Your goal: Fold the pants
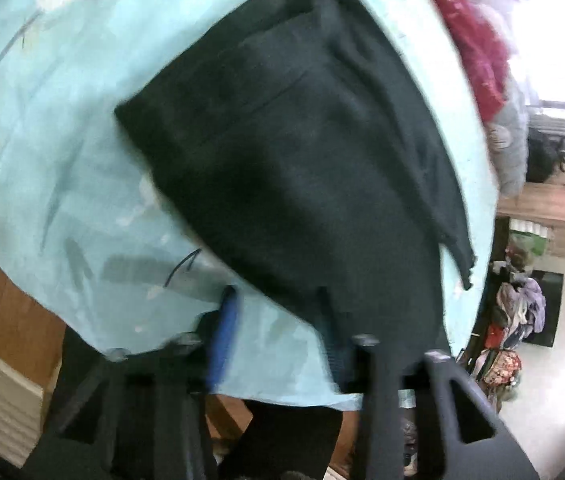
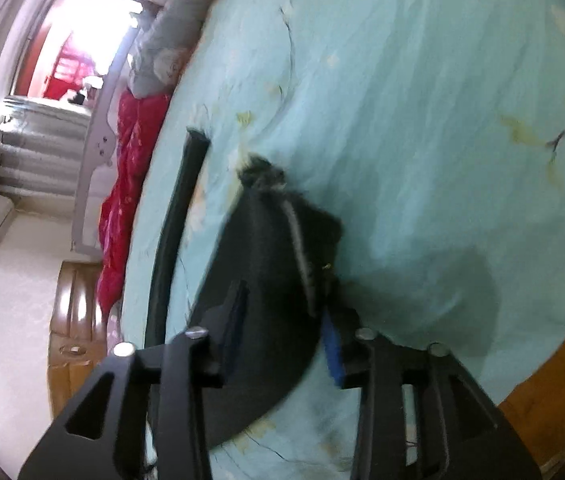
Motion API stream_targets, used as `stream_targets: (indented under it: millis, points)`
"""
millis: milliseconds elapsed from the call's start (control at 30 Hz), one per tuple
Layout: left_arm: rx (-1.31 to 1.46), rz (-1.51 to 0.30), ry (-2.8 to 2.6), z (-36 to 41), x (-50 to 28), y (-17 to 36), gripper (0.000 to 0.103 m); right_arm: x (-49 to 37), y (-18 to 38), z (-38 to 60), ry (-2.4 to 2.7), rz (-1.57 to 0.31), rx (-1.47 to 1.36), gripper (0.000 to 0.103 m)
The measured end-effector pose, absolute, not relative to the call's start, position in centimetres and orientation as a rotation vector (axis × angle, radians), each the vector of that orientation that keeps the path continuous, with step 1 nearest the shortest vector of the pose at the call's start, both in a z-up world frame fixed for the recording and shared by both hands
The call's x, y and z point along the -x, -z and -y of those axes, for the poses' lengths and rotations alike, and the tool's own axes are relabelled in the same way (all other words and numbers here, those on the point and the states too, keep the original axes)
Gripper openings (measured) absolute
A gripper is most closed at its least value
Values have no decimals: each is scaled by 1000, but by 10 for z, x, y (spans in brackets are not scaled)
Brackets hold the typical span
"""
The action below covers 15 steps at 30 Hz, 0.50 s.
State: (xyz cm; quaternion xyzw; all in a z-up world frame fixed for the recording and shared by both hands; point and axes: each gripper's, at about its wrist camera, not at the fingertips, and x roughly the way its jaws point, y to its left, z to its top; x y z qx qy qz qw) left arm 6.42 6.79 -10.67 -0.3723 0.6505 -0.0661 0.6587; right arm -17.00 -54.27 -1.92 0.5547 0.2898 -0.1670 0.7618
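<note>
From the left wrist camera we see the pants (image 1: 302,160), dark and folded into a broad slab, lying on the pale blue floral bedsheet (image 1: 62,140). They fill the middle of the picture and run from 12 o'clock down toward 6 o'clock, with a loose edge trailing to about 4 o'clock. Our left gripper (image 1: 282,340) sits at 6 o'clock; its 2 fingers stand apart, the blue pad of one finger (image 1: 226,332) over bare sheet, the other over the near hem of the pants. The cloth lies between them, yet the picture is blurred and we see no pinch on it, so we read the jaws as released. A red quilt (image 1: 470,40) lies past the sheet at 1 o'clock, and a heap of clothes (image 1: 518,308) sits on the floor at 4 o'clock.

From the right wrist camera we see our right gripper (image 2: 282,340) at 6 o'clock, clenched on a bunched fold of the pants (image 2: 274,264). The dark cloth rises from between the 2 blue pads toward the centre and ends in a frayed tip. The bedsheet (image 2: 422,100) spreads from 12 to 4 o'clock, and the red quilt (image 2: 126,200) lies along its edge at 9 o'clock.
</note>
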Motion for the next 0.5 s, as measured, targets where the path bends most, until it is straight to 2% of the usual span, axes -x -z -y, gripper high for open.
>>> stream_targets:
  millis: [67,133,367,400,433,500]
  points:
    - [821,-1481,128,-63,-65,114,26,181,-11,543,391,-529,-1144,16]
    - [812,-1478,127,-60,-67,120,25,195,-31,553,482,-513,-1088,16]
    - [807,-1454,168,-66,-61,116,26,230,-26,571,543,-550,-1163,20]
    - [809,-1440,174,-68,-60,111,30,225,-23,569,531,-561,-1160,26]
    - [813,-1419,178,-72,-59,106,32,218,-20,565,525,-577,-1156,44]
    - [816,-1388,156,-79,-59,98,46,204,-5,558,526,-613,-1171,69]
